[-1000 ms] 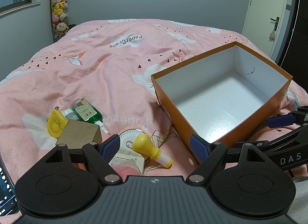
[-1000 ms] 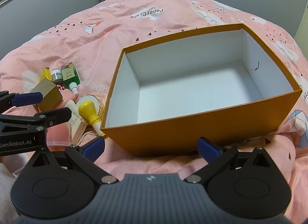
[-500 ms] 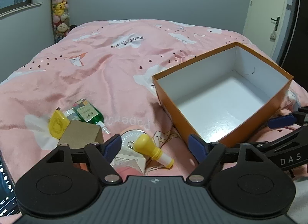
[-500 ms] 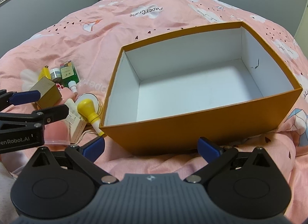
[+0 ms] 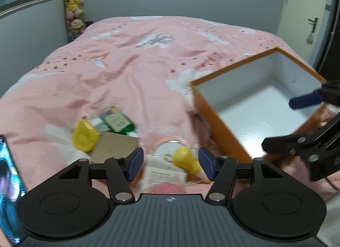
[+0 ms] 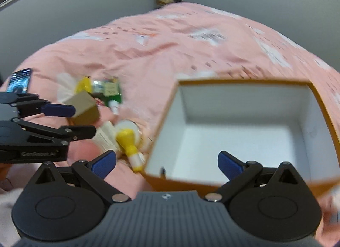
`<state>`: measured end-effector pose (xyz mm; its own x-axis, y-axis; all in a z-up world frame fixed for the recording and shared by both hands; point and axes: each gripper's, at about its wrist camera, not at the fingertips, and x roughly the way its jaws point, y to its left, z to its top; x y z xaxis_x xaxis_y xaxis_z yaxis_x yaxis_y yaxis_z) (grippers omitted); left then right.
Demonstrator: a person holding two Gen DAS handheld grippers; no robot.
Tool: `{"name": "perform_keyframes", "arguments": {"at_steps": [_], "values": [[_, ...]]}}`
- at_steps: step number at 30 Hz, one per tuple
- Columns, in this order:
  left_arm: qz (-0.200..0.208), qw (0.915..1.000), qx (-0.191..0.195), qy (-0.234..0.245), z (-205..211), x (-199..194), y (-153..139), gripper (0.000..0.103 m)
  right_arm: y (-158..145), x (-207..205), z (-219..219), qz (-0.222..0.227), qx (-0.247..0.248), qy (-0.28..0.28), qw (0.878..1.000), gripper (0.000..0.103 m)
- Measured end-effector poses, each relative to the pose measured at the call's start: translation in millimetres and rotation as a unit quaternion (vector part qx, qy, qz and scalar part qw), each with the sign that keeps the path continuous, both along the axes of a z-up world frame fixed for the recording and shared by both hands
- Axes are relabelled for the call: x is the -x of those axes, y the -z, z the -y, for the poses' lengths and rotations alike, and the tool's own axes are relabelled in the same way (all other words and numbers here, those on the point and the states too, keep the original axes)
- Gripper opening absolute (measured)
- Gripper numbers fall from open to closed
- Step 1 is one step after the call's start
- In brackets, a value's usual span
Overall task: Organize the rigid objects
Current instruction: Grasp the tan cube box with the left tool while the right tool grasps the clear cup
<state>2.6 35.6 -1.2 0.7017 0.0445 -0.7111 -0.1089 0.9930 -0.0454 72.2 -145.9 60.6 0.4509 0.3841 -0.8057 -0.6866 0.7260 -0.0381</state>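
Yellow bottle [image 5: 187, 161] lies on the bed [image 5: 148, 77] beside the empty box [image 5: 265, 107], between the open, empty left hand-held gripper [image 5: 169, 165] fingers. Right hand-held gripper [image 6: 166, 162], also open, hovers over the box. Crowded neighbours could get pinched too.

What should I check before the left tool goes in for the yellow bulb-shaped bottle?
1. Left tool open, nothing between its fingers: ok.
2. Yellow bulb-shaped bottle lined up between the fingers: ok, though it lies slanted and the frame is blurred.
3. Room around the bottle: not ok; a white carton and a round clear lid crowd it.
4. Orange box empty and open on top: ok.
5. Right tool open and holding nothing: ok; it sits over the box's near wall.
6. Whether the bottle rests on the carton: cannot tell.
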Motion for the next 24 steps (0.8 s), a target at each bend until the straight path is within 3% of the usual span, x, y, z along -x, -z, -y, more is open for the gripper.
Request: {"name": "perform_keyframes", "arguments": {"at_steps": [4,7,13,24], "values": [[-0.007,0.9988,-0.031,-0.038,-22,-6,-2,0.081,-4,-16,-31,0.005,-0.006,-0.050,0.999,0.099],[-0.019,0.9976,-0.046,-0.049,-36,-13,-1,0.088,-1,-27,-56,-0.012,-0.011,-0.084,0.996,0.084],[-0.046,0.9982,-0.016,-0.034,-57,-26,15,0.091,31,-47,-102,-0.051,0.019,-0.127,0.990,0.069],[-0.096,0.9949,0.007,-0.029,-68,-44,42,0.088,80,-54,-132,-0.109,0.068,-0.182,0.975,0.056]]}}
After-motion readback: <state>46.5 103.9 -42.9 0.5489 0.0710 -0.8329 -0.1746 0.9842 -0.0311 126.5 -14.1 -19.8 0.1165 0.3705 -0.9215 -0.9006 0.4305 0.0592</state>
